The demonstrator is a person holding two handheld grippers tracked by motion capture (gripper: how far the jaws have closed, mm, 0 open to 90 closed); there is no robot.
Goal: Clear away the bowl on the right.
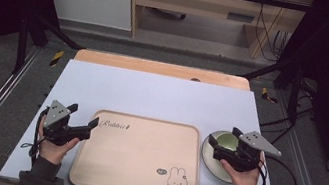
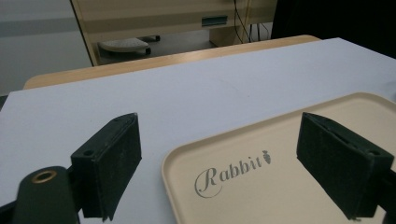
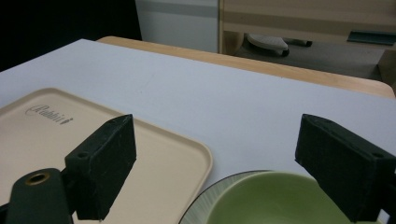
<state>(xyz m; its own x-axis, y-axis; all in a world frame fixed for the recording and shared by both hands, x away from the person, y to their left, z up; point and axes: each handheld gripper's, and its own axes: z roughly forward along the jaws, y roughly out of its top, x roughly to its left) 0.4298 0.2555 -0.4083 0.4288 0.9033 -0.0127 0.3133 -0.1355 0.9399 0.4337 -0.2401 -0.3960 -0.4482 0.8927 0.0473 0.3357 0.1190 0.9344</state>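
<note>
— What's on the table [image 1: 152, 95] right now?

— A beige tray [image 1: 139, 156] lies flat in the lower middle of the high view, on the pale sheet that covers the table. It has the word "Rabbit" printed near its upper left corner and a small rabbit drawing [image 1: 177, 180] toward its lower right. Nothing is lying in it.

— And the bowl?

— A green bowl [image 1: 225, 142] sits just off the tray's right edge, at the centre right of the frame. It rests on a paler round dish with a dark ribbed rim [image 1: 206, 161]. In the right gripper view the bowl [image 3: 275, 200] fills the bottom of the frame, with the tray [image 3: 93, 135] to its left.

— Where are the hands?

— The person's left hand [image 1: 54, 147] holds the left gripper [image 1: 82, 120] at the lower left, just beside the tray's left edge. Its fingers [image 2: 108, 165] are spread wide: one hangs over the bare sheet, the other over the tray's corner [image 2: 280, 186], close to the printed word. They grip nothing.

— And the other side?

— The right hand [image 1: 242, 174] holds the right gripper [image 1: 227, 144] over the bowl, at the centre right. Its fingers [image 3: 102, 163] are spread wide too, one over the tray's right edge, the other over the far side of the bowl. I can't tell whether either one touches the rim.

— Anything behind?

— A strip of bare wood shows along the table's far edge, with pale furniture beyond it at the top of the frame.
</note>
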